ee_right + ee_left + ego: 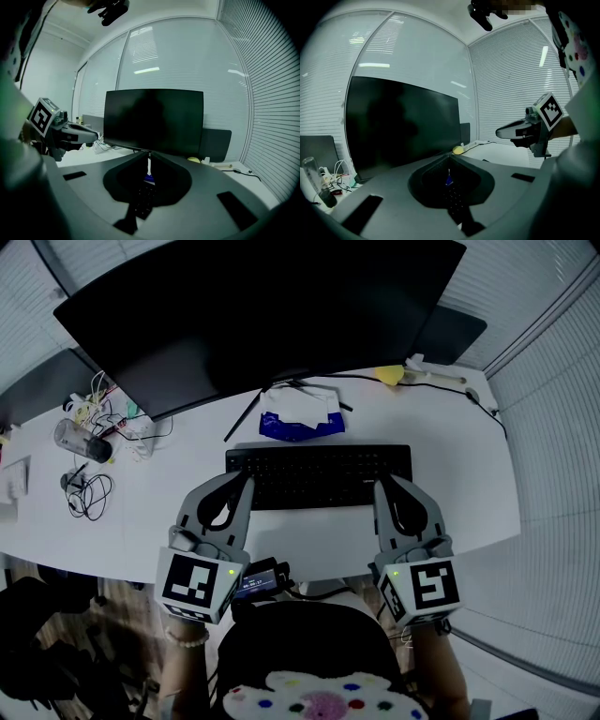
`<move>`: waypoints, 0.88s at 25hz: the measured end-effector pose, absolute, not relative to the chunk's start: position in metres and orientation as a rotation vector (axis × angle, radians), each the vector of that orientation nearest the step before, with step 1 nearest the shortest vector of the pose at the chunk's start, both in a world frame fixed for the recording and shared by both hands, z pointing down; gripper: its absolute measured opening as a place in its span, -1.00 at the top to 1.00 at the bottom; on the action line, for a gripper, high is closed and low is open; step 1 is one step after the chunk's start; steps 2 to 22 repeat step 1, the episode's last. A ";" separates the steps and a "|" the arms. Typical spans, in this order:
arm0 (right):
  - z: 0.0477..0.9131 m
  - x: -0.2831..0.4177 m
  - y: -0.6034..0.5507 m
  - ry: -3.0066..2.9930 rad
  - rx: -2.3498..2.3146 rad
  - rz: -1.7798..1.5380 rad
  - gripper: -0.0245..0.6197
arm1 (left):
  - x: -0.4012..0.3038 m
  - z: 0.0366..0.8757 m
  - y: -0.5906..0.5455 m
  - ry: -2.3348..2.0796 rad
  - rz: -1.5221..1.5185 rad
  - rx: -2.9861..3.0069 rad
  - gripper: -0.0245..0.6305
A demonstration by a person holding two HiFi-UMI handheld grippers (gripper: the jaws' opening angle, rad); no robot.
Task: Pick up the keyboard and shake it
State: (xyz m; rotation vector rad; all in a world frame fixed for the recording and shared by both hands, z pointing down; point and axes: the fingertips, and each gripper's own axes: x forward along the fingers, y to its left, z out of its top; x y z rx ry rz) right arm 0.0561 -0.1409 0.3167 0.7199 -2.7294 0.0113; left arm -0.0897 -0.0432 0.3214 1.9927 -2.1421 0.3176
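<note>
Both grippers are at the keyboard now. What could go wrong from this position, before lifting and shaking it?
1. The left gripper and right gripper are both shut at the near corners of the keyboard; moved forward like this, they may shove it into the blue packet.
2. The monitor hangs close behind; a lifted, shaken keyboard could strike its lower edge.

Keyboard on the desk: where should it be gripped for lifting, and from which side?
Take the keyboard probably by its near long edge, one gripper near each end, from the person's side. It is long, thin and flat on the desk, so two spread holds should keep it level. The left gripper and right gripper, both shut, point there.
</note>
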 end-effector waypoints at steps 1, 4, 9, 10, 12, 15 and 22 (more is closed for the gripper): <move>0.317 0.056 -0.140 -2.729 0.717 0.006 0.79 | -0.090 0.322 -0.043 -2.142 0.319 1.994 0.87; 0.317 0.056 -0.140 -2.729 0.717 0.006 0.79 | -0.090 0.322 -0.043 -2.142 0.319 1.994 0.87; 0.317 0.056 -0.140 -2.729 0.717 0.006 0.79 | -0.090 0.322 -0.043 -2.142 0.319 1.994 0.87; 0.317 0.056 -0.140 -2.729 0.717 0.006 0.79 | -0.090 0.322 -0.043 -2.142 0.319 1.994 0.87; 0.317 0.056 -0.140 -2.729 0.717 0.006 0.79 | -0.090 0.322 -0.043 -2.142 0.319 1.994 0.87; 0.317 0.056 -0.140 -2.729 0.717 0.006 0.79 | -0.090 0.322 -0.043 -2.142 0.319 1.994 0.87; 0.317 0.056 -0.140 -2.729 0.717 0.006 0.79 | -0.090 0.322 -0.043 -2.142 0.319 1.994 0.87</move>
